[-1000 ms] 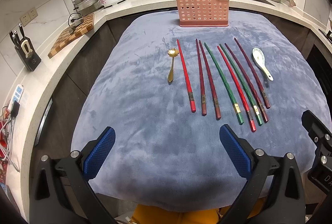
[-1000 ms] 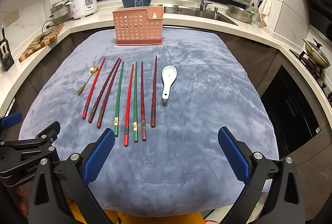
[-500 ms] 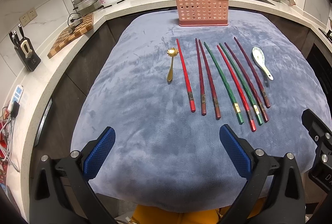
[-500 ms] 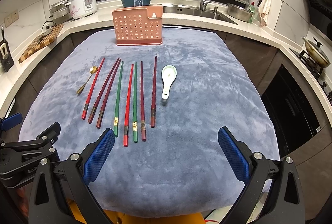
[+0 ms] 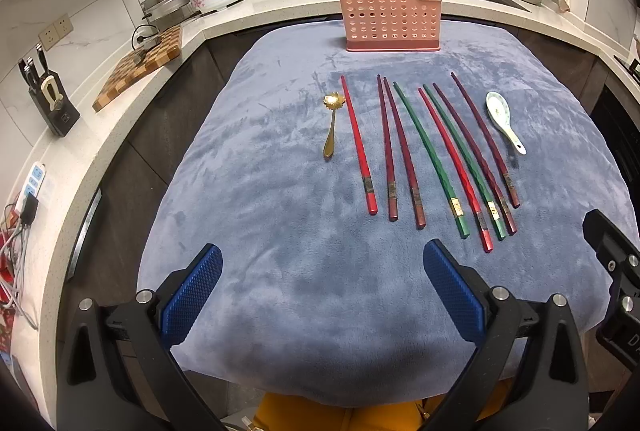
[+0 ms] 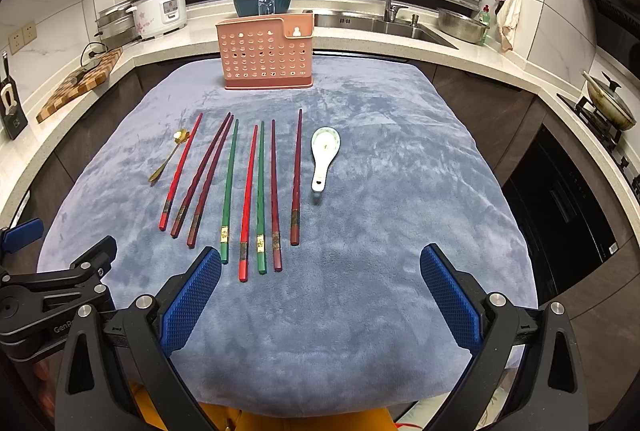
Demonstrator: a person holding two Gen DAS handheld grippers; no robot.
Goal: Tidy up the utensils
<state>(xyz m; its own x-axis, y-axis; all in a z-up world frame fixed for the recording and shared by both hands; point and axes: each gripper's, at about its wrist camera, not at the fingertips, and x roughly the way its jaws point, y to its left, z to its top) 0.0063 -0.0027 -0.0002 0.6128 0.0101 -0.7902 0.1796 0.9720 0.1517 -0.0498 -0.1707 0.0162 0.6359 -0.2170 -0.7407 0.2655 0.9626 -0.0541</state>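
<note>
Both claws gape wide and hold nothing: the left claw [image 5: 322, 295] and right claw [image 6: 320, 295] hover over the near cloth [image 6: 380, 167]. Ahead of them lie the chopsticks [image 6: 260, 191], gold spoon [image 5: 331, 123] leftmost, white spoon [image 6: 324, 157] rightmost. The pink rack [image 6: 266, 51] stands beyond, well apart.

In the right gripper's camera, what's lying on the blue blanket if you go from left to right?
gold spoon → red chopstick → two dark red chopsticks → green chopstick → red chopstick → green chopstick → two dark red chopsticks → white ceramic spoon
</note>
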